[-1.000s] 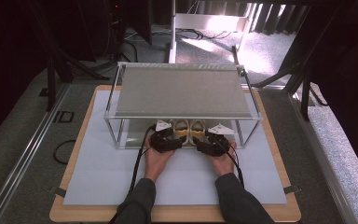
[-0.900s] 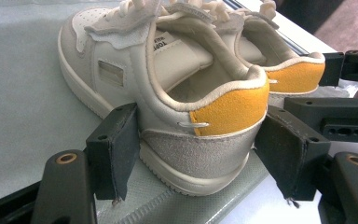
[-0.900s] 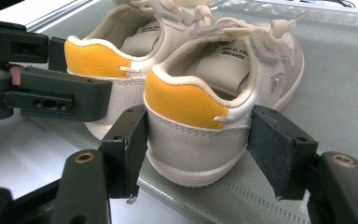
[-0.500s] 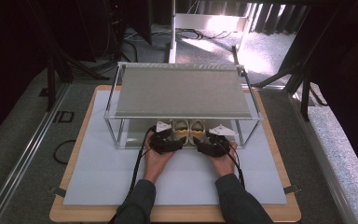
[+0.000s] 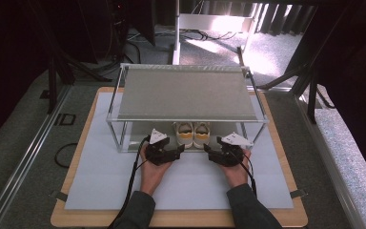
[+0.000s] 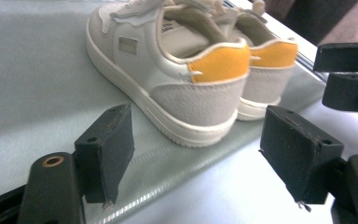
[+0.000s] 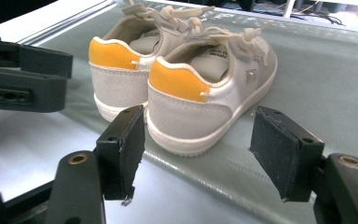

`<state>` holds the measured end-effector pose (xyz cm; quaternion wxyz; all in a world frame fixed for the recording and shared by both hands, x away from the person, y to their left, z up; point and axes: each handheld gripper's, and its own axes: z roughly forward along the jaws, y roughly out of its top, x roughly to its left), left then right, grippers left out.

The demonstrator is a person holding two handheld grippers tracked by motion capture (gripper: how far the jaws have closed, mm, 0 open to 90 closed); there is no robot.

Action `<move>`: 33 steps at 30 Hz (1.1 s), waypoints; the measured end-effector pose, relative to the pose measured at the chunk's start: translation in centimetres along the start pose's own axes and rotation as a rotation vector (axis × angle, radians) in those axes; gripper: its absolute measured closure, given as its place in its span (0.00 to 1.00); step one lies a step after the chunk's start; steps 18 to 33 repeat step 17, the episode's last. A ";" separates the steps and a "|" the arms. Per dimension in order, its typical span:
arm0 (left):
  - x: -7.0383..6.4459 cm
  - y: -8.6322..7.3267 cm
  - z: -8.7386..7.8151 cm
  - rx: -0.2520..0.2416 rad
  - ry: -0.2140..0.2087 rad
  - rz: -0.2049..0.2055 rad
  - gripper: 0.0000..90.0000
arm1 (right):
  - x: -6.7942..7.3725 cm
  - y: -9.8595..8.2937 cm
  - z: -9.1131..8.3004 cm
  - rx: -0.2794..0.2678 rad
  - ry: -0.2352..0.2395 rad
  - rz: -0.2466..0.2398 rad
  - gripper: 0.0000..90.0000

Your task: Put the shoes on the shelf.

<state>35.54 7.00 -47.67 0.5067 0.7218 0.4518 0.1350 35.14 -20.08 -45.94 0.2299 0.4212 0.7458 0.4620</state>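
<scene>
A pair of small white sneakers with orange heel tabs stands side by side on the lower shelf of a metal rack [image 5: 186,119], heels toward me. The left shoe [image 5: 185,134] [image 6: 168,70] [image 7: 121,65] lies just beyond my left gripper [image 5: 178,151] [image 6: 200,158]. That gripper is open with nothing between its jaws. The right shoe [image 5: 201,134] [image 7: 209,88] [image 6: 265,70] sits just ahead of my right gripper [image 5: 208,152] [image 7: 198,154], also open and holding nothing. Neither gripper touches a shoe.
The rack's grey top shelf [image 5: 186,93] overhangs the shoes. The rack stands on a white mat [image 5: 100,181] over a wooden board [image 5: 171,220]. Dark stands and cables lie on the floor beyond the board.
Both grippers have drawn back toward the person and a little apart, away from the shoe heels. The shoes stay on the lower shelf.
</scene>
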 end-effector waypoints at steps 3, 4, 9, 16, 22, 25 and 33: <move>-0.2 -0.2 -0.8 0.013 -0.011 0.036 0.30 | 0.1 -0.1 -0.7 -0.007 0.001 -0.008 0.39; -0.3 -0.3 -1.2 0.014 -0.012 0.038 0.30 | 0.1 -0.1 -1.0 -0.006 0.001 -0.015 0.39; -0.4 -1.0 -2.6 0.035 -0.012 0.054 0.30 | 0.1 -0.5 -1.8 0.002 -0.010 -0.021 0.39; 0.0 -2.1 -3.6 0.058 -0.011 0.053 0.30 | -0.3 -1.3 -2.4 0.019 -0.021 -0.006 0.39; 0.0 -2.3 -3.7 0.059 -0.011 0.053 0.30 | -0.3 -1.5 -2.5 0.020 -0.022 -0.012 0.39; 0.0 -2.3 -3.7 0.059 -0.011 0.053 0.30 | -0.3 -1.5 -2.5 0.020 -0.022 -0.012 0.39; 0.0 -2.3 -3.7 0.059 -0.011 0.053 0.30 | -0.3 -1.5 -2.5 0.020 -0.022 -0.012 0.39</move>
